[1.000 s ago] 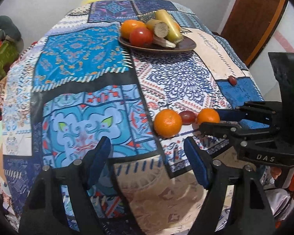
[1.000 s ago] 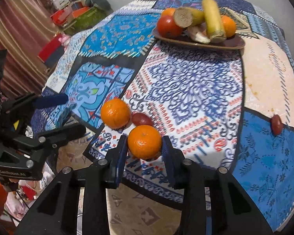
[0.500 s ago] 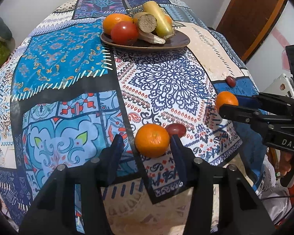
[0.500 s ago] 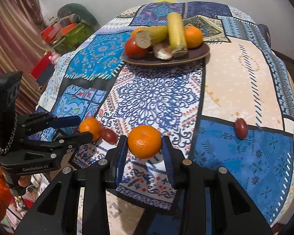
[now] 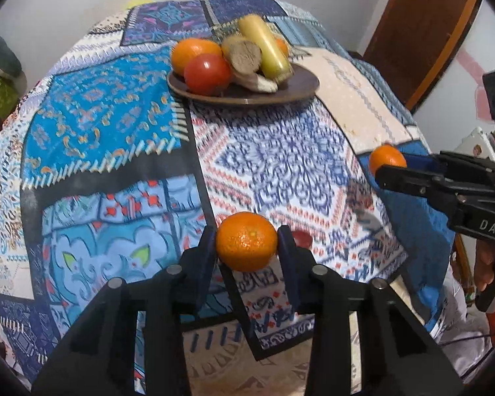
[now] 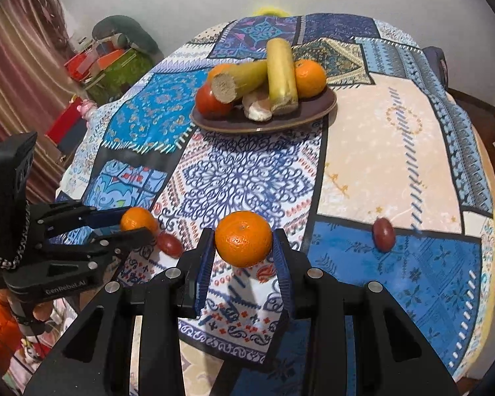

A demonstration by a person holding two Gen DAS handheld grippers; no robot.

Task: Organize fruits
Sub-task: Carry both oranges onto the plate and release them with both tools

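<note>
My left gripper [image 5: 246,247] is shut on an orange [image 5: 246,241] and holds it above the near part of the table. My right gripper [image 6: 242,246] is shut on a second orange [image 6: 243,238], also raised off the cloth; this orange shows at the right in the left wrist view [image 5: 386,161]. A brown plate [image 6: 328,104] at the far side holds oranges, a tomato [image 6: 211,101] and yellow-green stalks [image 6: 280,69]. A small dark red fruit [image 6: 170,245] lies just by the left gripper, another [image 6: 383,234] on the right.
The table is covered by a patchwork cloth [image 6: 396,138] that hangs over its edges. Boxes and bags [image 6: 112,62] stand on the floor at the left. A brown door [image 5: 422,29] is behind the table's right side.
My left gripper has closed on its orange and lifted it off the cloth. My right gripper has carried its orange higher and farther over the table.
</note>
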